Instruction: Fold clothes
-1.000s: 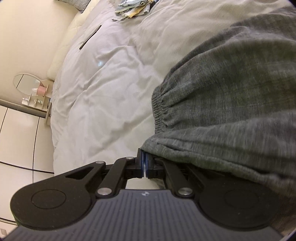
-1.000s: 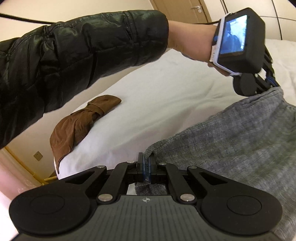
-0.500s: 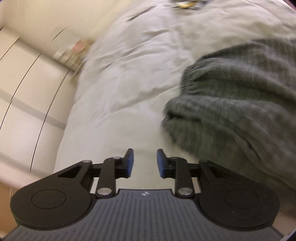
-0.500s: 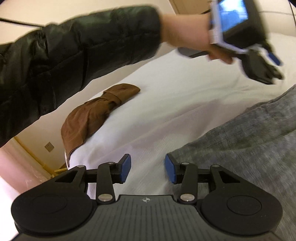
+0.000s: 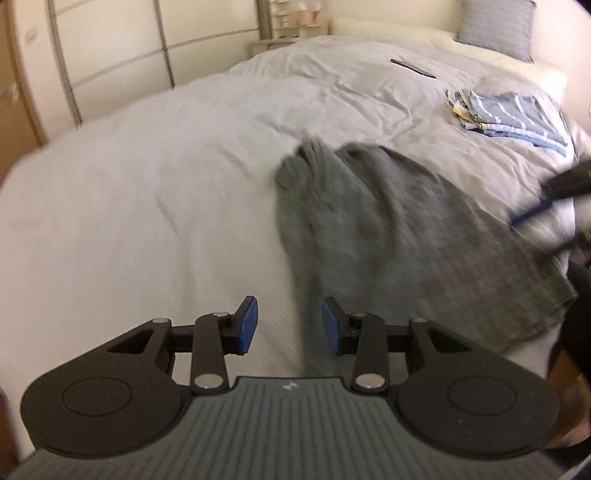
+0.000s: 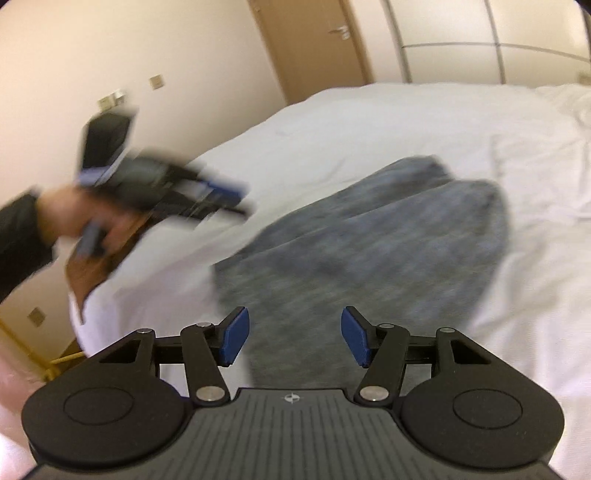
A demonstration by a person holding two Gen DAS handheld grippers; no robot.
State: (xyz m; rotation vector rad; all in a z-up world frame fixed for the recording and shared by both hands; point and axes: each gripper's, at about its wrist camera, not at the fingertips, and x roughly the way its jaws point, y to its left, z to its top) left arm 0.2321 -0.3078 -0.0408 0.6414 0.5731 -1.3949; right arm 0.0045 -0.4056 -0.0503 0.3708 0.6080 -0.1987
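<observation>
Grey knitted cloth, a soft garment [image 5: 399, 236], now lies loose on the white quilted bed cover [image 5: 147, 206]; a second ago both grippers pinched its edge, and now none holds it. The left gripper [image 5: 289, 325] has its blue pads apart and its jaws are opening, with only a blurred strip of the garment's edge seen below the gap, not pressed. The right gripper [image 6: 291, 341] stands wider, its jaws are opening too, and the grey cloth lies under it, untouched. In the left wrist view the garment spreads from the centre toward 4 o'clock.

The bed fills the room's middle; pale wardrobe panels [image 5: 110, 48] stand at 11 o'clock, a wooden door [image 6: 314, 44] at 12 o'clock in the right view.

A folded blue striped cloth [image 5: 509, 110] rests at 2 o'clock, a thin dark flat object [image 5: 413, 68] above it, a grey pillow [image 5: 495, 26] farther. A brown cloth [image 6: 92, 266] at 9 o'clock is partly hidden by the person's hand [image 6: 70, 218] in a black sleeve [image 6: 18, 236].
</observation>
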